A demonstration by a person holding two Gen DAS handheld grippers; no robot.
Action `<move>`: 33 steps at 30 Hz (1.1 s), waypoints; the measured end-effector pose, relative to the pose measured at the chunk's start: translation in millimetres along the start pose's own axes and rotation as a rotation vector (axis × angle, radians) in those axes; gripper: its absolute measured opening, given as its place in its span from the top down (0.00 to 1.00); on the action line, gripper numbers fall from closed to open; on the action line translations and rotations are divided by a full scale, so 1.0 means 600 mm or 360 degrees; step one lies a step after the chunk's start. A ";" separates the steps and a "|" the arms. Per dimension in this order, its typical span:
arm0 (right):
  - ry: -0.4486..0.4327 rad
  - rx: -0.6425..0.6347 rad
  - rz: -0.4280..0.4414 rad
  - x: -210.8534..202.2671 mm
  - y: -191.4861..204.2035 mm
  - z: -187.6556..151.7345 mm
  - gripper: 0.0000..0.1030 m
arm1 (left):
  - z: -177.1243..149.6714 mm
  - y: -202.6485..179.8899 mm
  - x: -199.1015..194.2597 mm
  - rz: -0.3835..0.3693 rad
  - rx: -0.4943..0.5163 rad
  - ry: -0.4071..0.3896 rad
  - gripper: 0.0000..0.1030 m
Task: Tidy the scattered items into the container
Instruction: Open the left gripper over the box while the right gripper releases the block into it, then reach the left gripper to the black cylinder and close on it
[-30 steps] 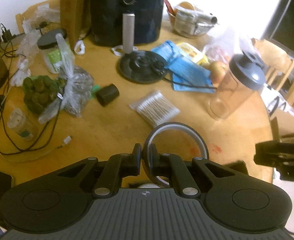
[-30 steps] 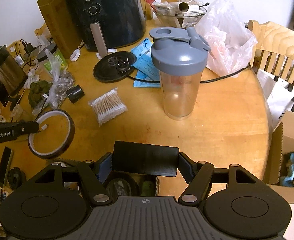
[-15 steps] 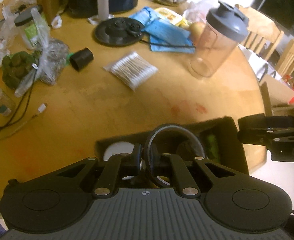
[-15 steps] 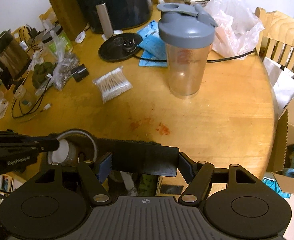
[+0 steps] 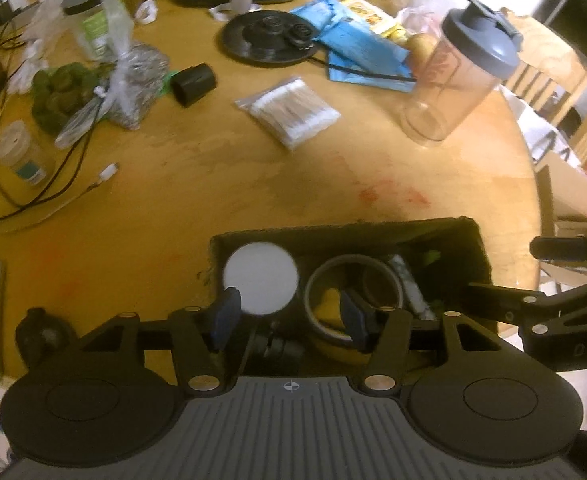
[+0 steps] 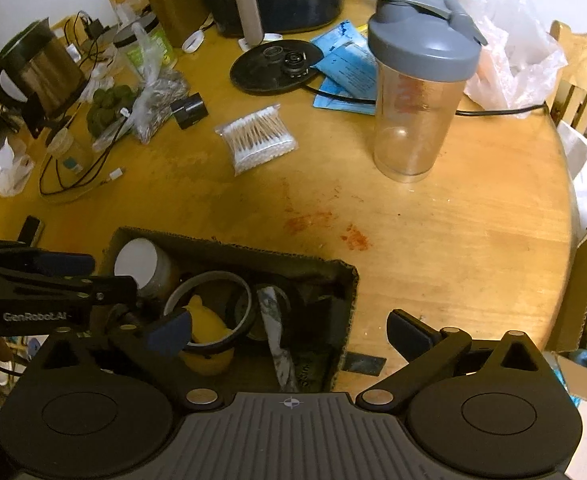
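A dark cardboard box (image 5: 465,226) (image 6: 345,276) stands at the table's near edge. In it lie a tape ring (image 5: 321,276) (image 6: 209,278), a white-lidded jar (image 5: 259,280) (image 6: 137,262), a yellow item (image 6: 205,320) and other things. My left gripper (image 5: 287,316) is open and empty, right above the box beside the ring. My right gripper (image 6: 285,332) is open and empty over the box's right part. A bag of cotton swabs (image 5: 289,110) (image 6: 255,140) lies on the table beyond.
A clear shaker bottle with grey lid (image 5: 453,80) (image 6: 417,96) stands at the right. A black cap (image 5: 193,84), bagged items (image 5: 129,80), cables (image 5: 33,196), a black round base (image 5: 269,38) and blue packets (image 5: 365,52) lie further back. A kettle (image 6: 41,68) stands far left.
My left gripper carried the tape ring back over the box, opened and let it drop inside. My right gripper opened too, and the black flat item it held is gone from its fingers.
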State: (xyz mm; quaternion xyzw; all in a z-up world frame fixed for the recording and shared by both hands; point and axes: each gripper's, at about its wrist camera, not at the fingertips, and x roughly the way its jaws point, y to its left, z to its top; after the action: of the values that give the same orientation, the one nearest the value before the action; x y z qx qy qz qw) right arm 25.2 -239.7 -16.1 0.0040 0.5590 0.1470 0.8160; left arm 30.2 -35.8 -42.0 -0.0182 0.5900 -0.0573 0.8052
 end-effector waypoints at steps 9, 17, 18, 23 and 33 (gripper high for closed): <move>0.0035 -0.0049 -0.0002 0.006 0.010 0.006 0.00 | -0.004 0.016 -0.014 0.0041 -0.0092 0.0013 0.36; 0.0015 -0.0009 -0.0035 0.002 -0.005 0.012 0.00 | 0.005 -0.023 -0.014 -0.0076 0.0116 0.0030 0.36; 0.0014 0.0001 -0.0049 0.001 -0.011 0.012 0.00 | 0.005 -0.028 -0.013 -0.0082 0.0146 0.0033 0.36; 0.0006 0.0062 -0.0147 -0.007 -0.042 0.013 0.00 | 0.009 -0.055 -0.010 -0.0131 0.0276 0.0068 0.36; -0.0032 0.0201 -0.0252 -0.019 -0.092 0.011 0.00 | 0.017 -0.082 -0.003 -0.0168 0.0395 0.0117 0.36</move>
State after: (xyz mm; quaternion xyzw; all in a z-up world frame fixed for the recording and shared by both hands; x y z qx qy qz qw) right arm 40.3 -294.1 -12.6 0.0127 0.5574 0.0466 0.8288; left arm 35.7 -84.6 -32.5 0.0526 0.6056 -0.1730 0.7750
